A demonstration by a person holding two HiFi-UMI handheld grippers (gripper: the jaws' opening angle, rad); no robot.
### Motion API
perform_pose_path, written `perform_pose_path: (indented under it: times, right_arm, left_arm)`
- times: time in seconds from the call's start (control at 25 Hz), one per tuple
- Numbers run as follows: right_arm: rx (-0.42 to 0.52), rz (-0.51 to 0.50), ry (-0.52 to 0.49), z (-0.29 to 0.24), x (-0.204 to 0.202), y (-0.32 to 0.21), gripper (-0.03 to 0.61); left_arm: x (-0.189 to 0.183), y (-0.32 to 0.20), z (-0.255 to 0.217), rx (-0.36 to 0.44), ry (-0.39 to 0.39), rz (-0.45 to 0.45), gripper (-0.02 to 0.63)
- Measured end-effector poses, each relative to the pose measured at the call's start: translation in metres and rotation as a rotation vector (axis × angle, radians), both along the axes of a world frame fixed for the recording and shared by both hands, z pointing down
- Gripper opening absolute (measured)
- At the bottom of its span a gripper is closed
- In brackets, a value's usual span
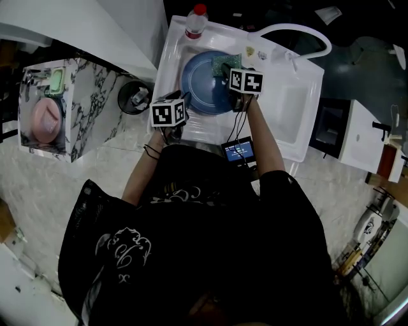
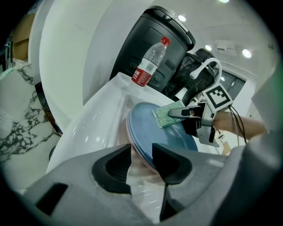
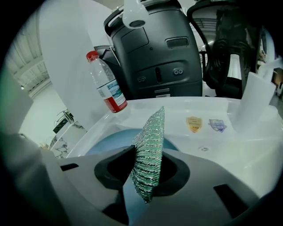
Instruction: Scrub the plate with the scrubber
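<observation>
A blue plate leans tilted in the white sink. My left gripper grips its near left rim; in the left gripper view the plate's edge runs between the closed-in jaws. A green mesh scrubber stands pinched in my right gripper, which is shut on it. The scrubber lies against the plate's far right part, with the right gripper just behind it. From the left gripper view the scrubber rests flat on the plate's face.
A clear water bottle with a red cap stands on the sink's far rim. A white faucet hose arches at the back right. A marble counter and a round black bin stand to the left.
</observation>
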State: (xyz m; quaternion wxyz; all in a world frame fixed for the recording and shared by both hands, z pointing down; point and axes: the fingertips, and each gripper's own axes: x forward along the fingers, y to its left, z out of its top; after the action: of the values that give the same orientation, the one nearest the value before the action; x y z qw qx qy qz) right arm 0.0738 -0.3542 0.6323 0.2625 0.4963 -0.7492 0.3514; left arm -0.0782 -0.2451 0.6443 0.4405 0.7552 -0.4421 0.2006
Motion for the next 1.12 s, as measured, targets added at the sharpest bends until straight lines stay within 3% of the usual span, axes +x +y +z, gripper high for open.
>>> perform_pose_path:
  times: [0.16,0.48,0.6,0.8,1.0,1.12]
  right_arm:
    - [0.029,0.029,0.113,-0.009,0.028,0.0,0.098]
    - [0.043,-0.01,0.382,-0.025,0.062,0.013,0.098]
    - [0.054,-0.042,0.432,-0.03,0.063,0.016,0.098]
    - [0.093,-0.021,0.277,-0.047,0.042,0.021,0.097]
    - [0.072,-0.094,0.034,-0.057,-0.019,0.043,0.097]
    - [0.046,-0.131,-0.056,-0.056,-0.053,0.054,0.095]
  left_arm:
    - [0.0,0.0,0.0,-0.004,0.0,0.003,0.16]
    - [0.001,0.0,0.001,0.0,0.004,0.001,0.16]
    - [0.0,0.0,-0.001,0.006,-0.006,-0.001,0.16]
    - [0.0,0.002,-0.001,0.01,-0.013,-0.003,0.16]
    - [0.001,0.001,-0.002,0.021,-0.016,-0.006,0.16]
    - [0.001,0.0,-0.002,0.024,-0.015,-0.004,0.16]
